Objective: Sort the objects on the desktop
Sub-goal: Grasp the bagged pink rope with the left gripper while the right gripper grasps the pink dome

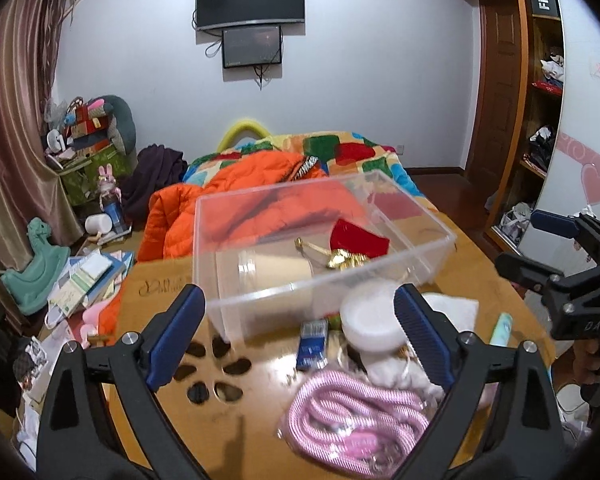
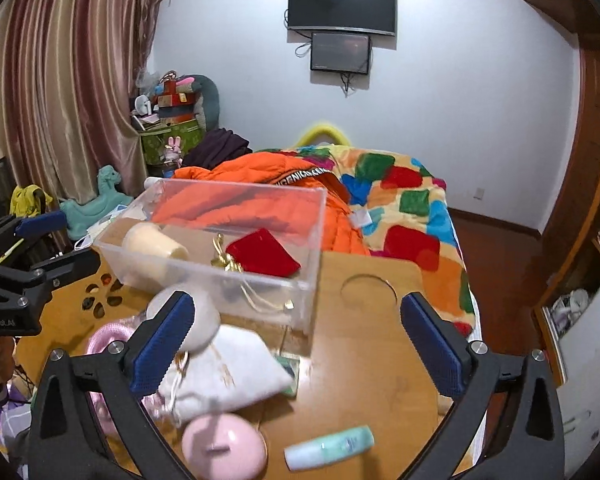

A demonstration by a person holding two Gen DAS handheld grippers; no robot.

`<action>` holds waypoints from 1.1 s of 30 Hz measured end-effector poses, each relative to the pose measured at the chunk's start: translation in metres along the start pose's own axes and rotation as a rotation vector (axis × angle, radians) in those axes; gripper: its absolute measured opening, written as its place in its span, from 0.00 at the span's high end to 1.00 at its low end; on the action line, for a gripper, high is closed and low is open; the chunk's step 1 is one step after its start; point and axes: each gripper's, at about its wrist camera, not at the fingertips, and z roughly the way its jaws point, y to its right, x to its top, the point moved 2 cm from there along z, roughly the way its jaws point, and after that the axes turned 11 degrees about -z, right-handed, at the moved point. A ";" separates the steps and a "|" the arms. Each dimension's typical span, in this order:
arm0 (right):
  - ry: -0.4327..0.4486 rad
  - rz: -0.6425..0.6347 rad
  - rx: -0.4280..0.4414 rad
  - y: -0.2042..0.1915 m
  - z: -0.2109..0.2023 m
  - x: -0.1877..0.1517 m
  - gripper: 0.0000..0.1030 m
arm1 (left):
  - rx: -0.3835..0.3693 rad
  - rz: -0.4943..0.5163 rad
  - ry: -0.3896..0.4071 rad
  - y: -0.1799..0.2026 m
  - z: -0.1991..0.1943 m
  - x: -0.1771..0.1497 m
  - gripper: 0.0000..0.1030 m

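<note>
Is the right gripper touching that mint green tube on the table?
Apart. The right wrist view shows the open right gripper with bare wooden table between both fingers and the mint green tube, which lies untouched nearer the camera.

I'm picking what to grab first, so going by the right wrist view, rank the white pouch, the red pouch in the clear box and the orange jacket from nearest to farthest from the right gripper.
From the right gripper:
1. white pouch, on the table by its left finger.
2. red pouch, inside the clear box.
3. orange jacket, on the bed beyond the box.
</note>
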 end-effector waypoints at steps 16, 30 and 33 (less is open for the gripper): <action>-0.085 -0.063 0.046 -0.040 -0.010 -0.067 0.00 | 0.056 -0.031 -0.171 0.017 0.030 -0.069 0.06; -0.120 -0.070 0.098 -0.052 0.000 -0.086 0.00 | 0.097 0.038 -0.209 -0.023 0.015 -0.096 0.02; -0.117 -0.099 0.104 -0.062 0.000 -0.087 0.00 | 0.091 -0.003 -0.224 -0.029 0.011 -0.095 0.02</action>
